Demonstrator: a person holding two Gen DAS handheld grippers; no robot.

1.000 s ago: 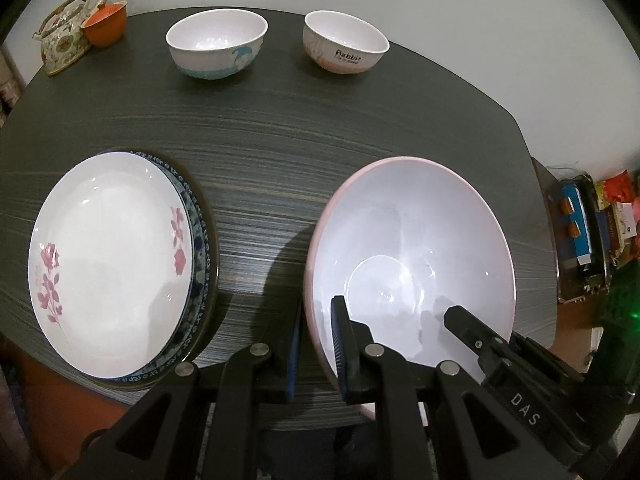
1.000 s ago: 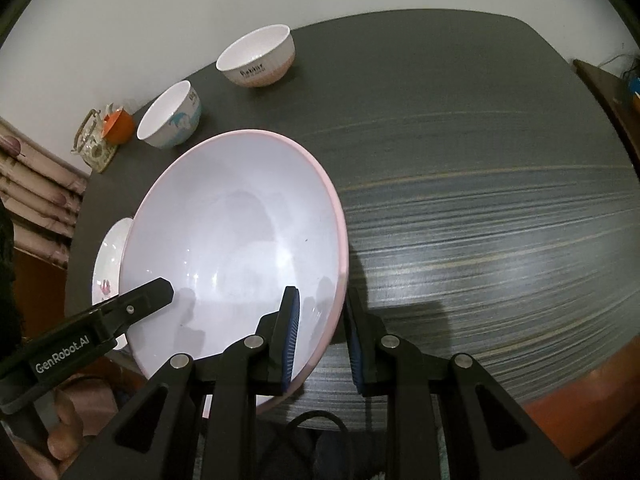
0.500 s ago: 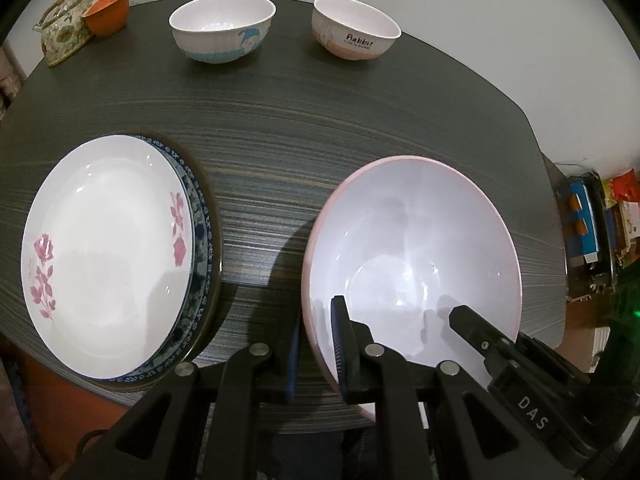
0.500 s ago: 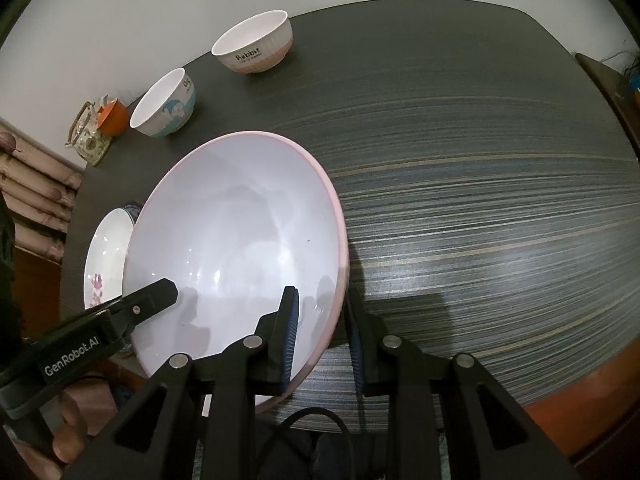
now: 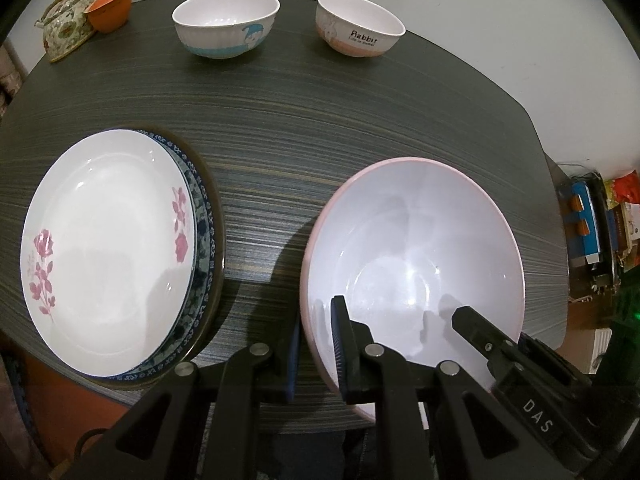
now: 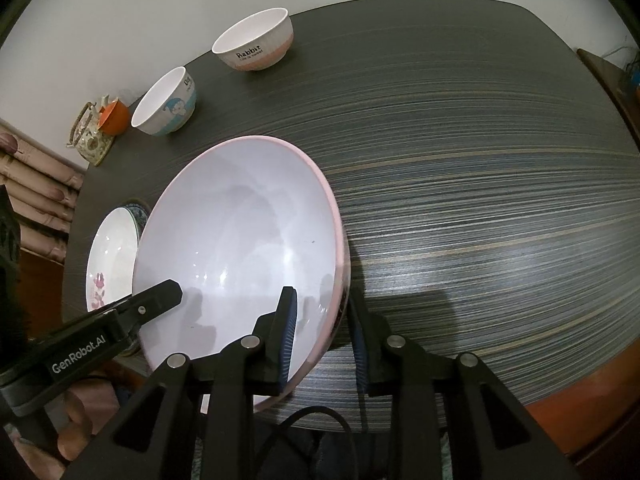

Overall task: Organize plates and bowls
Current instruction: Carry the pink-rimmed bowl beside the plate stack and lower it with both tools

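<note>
Left wrist view shows the dark striped table (image 5: pixel 320 128) filling most of the frame, its far edge against a white wall and its right edge dropping to cluttered shelves. Largest on it is the pink-rimmed bowl (image 5: pixel 420 248) at the near edge, part of its rim overhanging. The left gripper (image 5: pixel 316 344) is closed on its near-left rim, one finger inside, one outside; the right gripper (image 6: pixel 324 336) clamps its near-right rim likewise. Whether the bowl's base touches the table cannot be told. Next in size, a white floral plate (image 5: pixel 108 256) lies stacked on a blue-patterned plate (image 5: pixel 204 240) at the near left edge, most of the lower plate hidden. Broad bare tabletop lies between these and the far edge, and to the right of the big bowl. Along the far edge stand a blue-banded bowl (image 5: pixel 226 24) and a pink "Rabbit" bowl (image 5: pixel 360 24), apart from each other. At the far left corner sit a floral teapot (image 5: pixel 66 28) and a small orange cup (image 5: pixel 110 10), touching or overlapping; which is unclear.
</note>
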